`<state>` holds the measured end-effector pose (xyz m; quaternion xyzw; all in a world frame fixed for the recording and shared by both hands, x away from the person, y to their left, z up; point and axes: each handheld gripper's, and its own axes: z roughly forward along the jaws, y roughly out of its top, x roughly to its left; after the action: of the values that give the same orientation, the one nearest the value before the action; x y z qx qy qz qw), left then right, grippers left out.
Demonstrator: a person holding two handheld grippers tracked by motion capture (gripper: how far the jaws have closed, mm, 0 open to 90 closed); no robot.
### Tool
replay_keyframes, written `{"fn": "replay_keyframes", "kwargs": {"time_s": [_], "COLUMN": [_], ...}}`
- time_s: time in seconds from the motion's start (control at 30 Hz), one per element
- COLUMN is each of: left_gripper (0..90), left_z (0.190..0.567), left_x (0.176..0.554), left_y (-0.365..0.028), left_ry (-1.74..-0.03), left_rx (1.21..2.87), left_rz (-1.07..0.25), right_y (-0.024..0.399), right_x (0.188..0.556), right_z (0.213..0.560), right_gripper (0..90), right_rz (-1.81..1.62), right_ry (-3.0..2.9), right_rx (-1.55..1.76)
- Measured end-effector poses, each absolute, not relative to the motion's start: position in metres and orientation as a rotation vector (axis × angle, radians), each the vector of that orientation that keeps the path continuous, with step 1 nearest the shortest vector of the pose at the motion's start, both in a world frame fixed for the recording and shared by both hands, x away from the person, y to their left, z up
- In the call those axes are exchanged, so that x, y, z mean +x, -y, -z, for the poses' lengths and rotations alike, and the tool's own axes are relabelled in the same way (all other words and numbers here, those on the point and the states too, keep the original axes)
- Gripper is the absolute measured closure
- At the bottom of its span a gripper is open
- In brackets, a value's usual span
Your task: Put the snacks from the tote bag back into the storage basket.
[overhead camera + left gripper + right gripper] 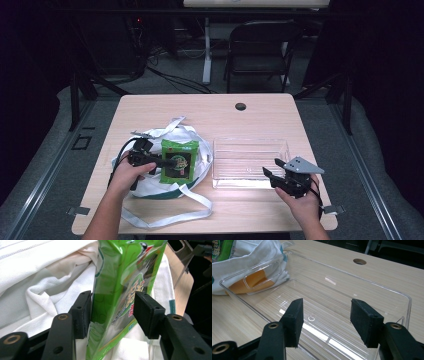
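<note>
A green snack packet stands upright over a white cloth bag at the table's left. My left gripper comes at it from the left and is shut on it. In the left gripper view both pads press the packet's sides, my left gripper closed around it, with the bag's white cloth behind. My right gripper rests at the near right corner of a clear plastic tray. In the right gripper view my right gripper is open over the empty tray.
The bag's long white straps trail toward the wooden table's front edge. A cable hole sits at the table's far middle. A dark folding chair stands beyond the table. The bag's edge lies against the tray's left end.
</note>
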<state>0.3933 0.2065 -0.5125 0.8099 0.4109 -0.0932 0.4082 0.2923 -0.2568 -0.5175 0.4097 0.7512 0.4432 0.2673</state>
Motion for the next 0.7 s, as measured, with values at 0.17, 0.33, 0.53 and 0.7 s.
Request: {"fn": "replay_keyframes", "kwargs": {"time_s": [0.17,0.33,0.53,0.7], "left_gripper": [54.9,57.9,65.7,69.0], "left_z": [0.516,0.521,0.523,0.52], "left_x": [0.392,0.393,0.395,0.394], "left_y": [-0.205,-0.208,-0.217,-0.222], "left_ry": [-1.018,-1.032,-1.065,-1.056], "left_rx": [2.054,2.05,2.03,2.01], "left_rz": [0.192,0.203,0.233,0.246], "right_y": [0.256,0.255,0.256,0.255], "right_x": [0.294,0.295,0.297,0.297], "right_z": [0.518,0.518,0.518,0.519], "right_gripper": [44.2,44.2,44.2,44.2], "right_rz": [-1.196,-1.2,-1.201,-1.206], "right_ry": [-2.034,-2.037,-2.037,-2.038], "right_rx": [1.103,1.096,1.101,1.1]}}
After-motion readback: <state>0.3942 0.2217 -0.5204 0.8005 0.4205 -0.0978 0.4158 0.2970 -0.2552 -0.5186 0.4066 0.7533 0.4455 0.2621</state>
